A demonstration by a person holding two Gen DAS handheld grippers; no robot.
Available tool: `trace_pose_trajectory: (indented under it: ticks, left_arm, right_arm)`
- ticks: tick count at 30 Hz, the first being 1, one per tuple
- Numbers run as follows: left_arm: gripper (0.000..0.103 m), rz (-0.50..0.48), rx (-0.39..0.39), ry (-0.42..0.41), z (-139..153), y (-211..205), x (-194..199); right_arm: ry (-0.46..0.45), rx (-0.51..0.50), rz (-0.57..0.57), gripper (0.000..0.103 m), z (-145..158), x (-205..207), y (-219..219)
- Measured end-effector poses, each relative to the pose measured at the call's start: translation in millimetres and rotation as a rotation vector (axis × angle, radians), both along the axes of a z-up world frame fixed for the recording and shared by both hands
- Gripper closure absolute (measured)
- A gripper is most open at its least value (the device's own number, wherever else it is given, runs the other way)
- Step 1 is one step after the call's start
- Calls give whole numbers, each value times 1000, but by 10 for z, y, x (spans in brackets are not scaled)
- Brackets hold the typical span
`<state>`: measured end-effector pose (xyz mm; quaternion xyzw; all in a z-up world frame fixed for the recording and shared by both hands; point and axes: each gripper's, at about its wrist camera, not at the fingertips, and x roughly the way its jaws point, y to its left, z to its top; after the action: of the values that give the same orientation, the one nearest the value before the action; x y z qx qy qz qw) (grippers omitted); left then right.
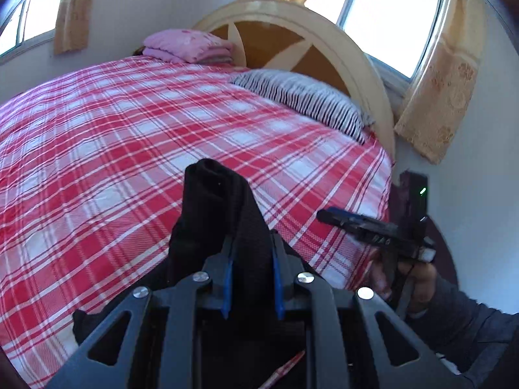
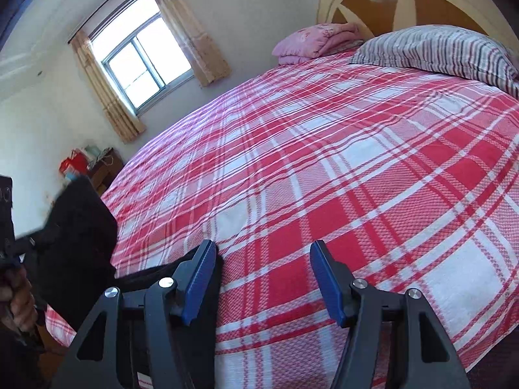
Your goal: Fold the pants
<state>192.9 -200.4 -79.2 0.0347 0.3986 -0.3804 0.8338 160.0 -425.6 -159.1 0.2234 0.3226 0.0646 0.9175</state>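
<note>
Clamping a bunched edge of the limp black pants (image 1: 211, 201), the left gripper (image 1: 251, 259) is lifting soft, light cloth that is sagging freely, while the right gripper (image 2: 262, 278) is hovering open and empty, likely best taking a hem.

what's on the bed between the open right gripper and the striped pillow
Nothing: in the right wrist view only bare red plaid bedspread runs from the right gripper to the striped pillow. The black pants hang off to the left.
</note>
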Motion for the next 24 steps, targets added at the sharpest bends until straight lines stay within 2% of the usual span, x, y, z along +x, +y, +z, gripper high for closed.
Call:
trace_pose_trajectory:
  ticks: [6, 9, 11, 13, 14, 17, 19, 24]
  left_arm:
    - [82, -62, 159, 11, -454, -529, -79]
    - [80, -80, 236, -34, -577, -694, -165]
    - [76, -100, 256, -71, -587, -767, -246]
    - [68, -118, 240, -107, -522, -780, -354]
    - [61, -133, 220, -126, -467, -746, -427]
    - [27, -127, 184, -213, -319, -565, -603]
    - [26, -74, 178, -256, -254, -344, -652]
    - [26, 121, 175, -221, -346, 368, -568]
  right_arm:
    - [9, 29, -51, 41, -14, -4, -131]
    - [6, 17, -41, 41, -7, -3, -94]
    - [6, 12, -32, 41, -6, 3, -61]
    - [7, 11, -26, 41, -11, 6, -43]
    - [7, 10, -28, 41, -11, 4, -44]
    - [-3, 19, -22, 41, 19, -20, -43]
    - [-17, 26, 16, 41, 79, -42, 22]
    - [-12, 28, 208, 41, 247, -110, 450]
